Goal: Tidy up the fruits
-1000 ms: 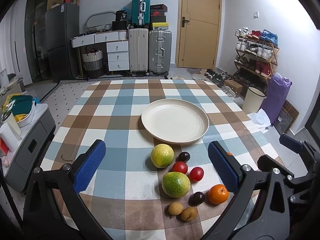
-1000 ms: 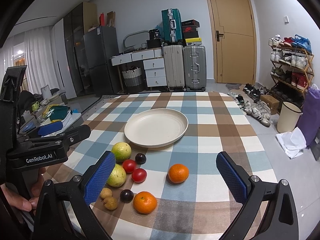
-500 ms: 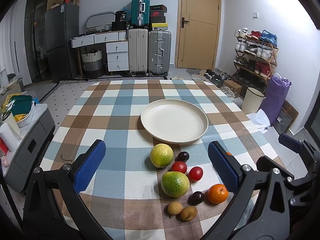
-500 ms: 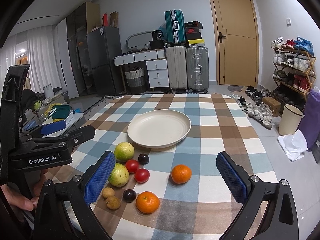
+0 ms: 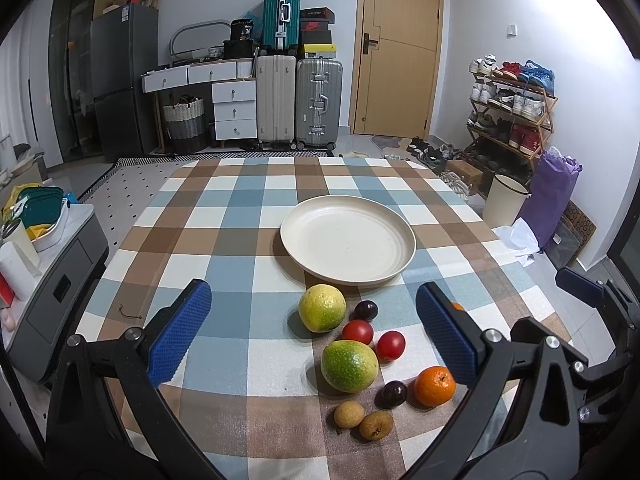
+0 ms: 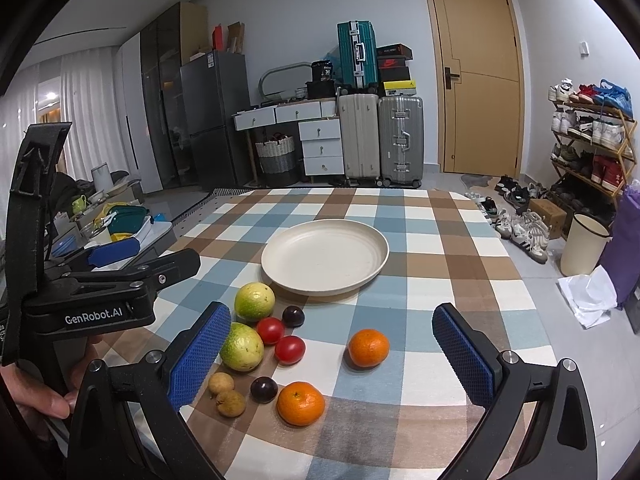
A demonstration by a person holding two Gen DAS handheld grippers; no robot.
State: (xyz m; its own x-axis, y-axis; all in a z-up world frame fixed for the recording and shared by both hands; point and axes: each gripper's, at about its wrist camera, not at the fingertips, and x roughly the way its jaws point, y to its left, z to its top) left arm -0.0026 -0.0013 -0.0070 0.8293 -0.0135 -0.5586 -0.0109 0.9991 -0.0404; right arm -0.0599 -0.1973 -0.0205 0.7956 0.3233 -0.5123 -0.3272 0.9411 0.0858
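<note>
An empty cream plate [image 5: 348, 240] [image 6: 325, 256] sits mid-table on a checked cloth. In front of it lie two yellow-green citrus fruits [image 5: 322, 307] [image 5: 349, 365], two red tomatoes [image 5: 357, 331] [image 5: 390, 345], two dark plums [image 5: 365, 309] [image 5: 391, 394], two brown longans [image 5: 349, 414] [image 5: 375, 425] and an orange [image 5: 434, 385]. The right wrist view shows a second orange [image 6: 368, 348] apart to the right, and the near orange [image 6: 300, 403]. My left gripper [image 5: 314, 336] is open above the fruits. My right gripper [image 6: 332, 354] is open above the fruits, holding nothing.
The table's front and right edges are near the fruits. A grey cabinet with containers [image 5: 48, 256] stands left of the table. A bin [image 5: 505, 205], purple bag [image 5: 550, 196] and shoe rack [image 5: 516, 116] stand on the right. Suitcases [image 5: 298, 104] and a door are beyond.
The right wrist view has lifted and shifted slightly, so the fruits sit a little lower in it. The left view barely moved. Both grippers stay open.
</note>
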